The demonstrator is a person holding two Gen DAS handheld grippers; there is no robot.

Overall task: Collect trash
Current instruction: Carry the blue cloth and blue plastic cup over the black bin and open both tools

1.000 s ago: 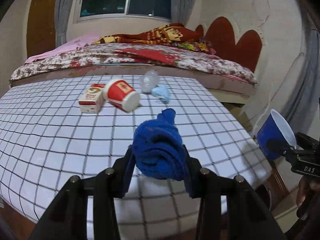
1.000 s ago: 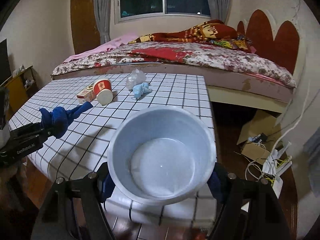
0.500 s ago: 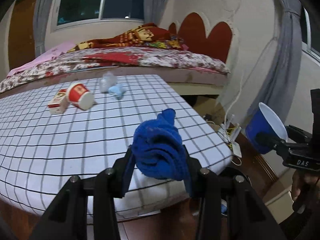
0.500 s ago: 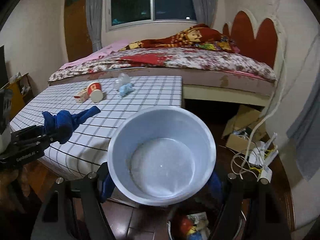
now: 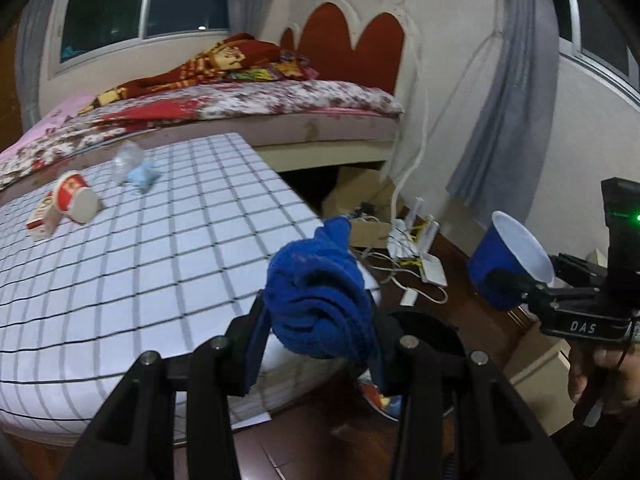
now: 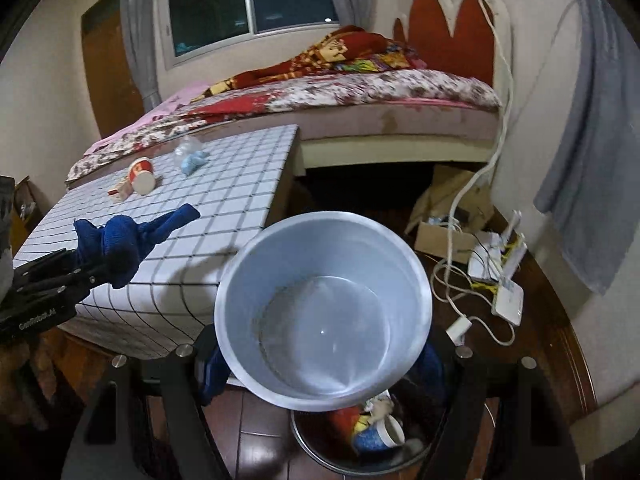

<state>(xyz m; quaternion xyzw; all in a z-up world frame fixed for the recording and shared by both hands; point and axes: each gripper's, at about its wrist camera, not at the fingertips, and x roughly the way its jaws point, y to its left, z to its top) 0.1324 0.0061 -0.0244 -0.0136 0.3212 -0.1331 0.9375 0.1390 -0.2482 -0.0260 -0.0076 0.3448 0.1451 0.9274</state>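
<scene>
Left gripper (image 5: 320, 356): closed on a bunched dark-blue knitted cloth (image 5: 318, 304), off the desk's corner.
Right gripper (image 6: 320, 364): clamped on a blue plastic cup with white inside (image 6: 324, 316), above a round floor bin (image 6: 360, 440) holding trash.
Desk (image 5: 160, 248): white black-gridded cover; red paper cup (image 5: 76, 198), small carton (image 5: 42, 220), crumpled clear bag (image 5: 126, 160), light-blue wad (image 5: 144, 174).

White letters "DAS" read clearly on the black body of the right gripper (image 5: 516, 284), lower right of the left wrist view. On the left gripper (image 6: 100, 268), lower left of the right wrist view, faint white lettering, too blurred to read.
</scene>
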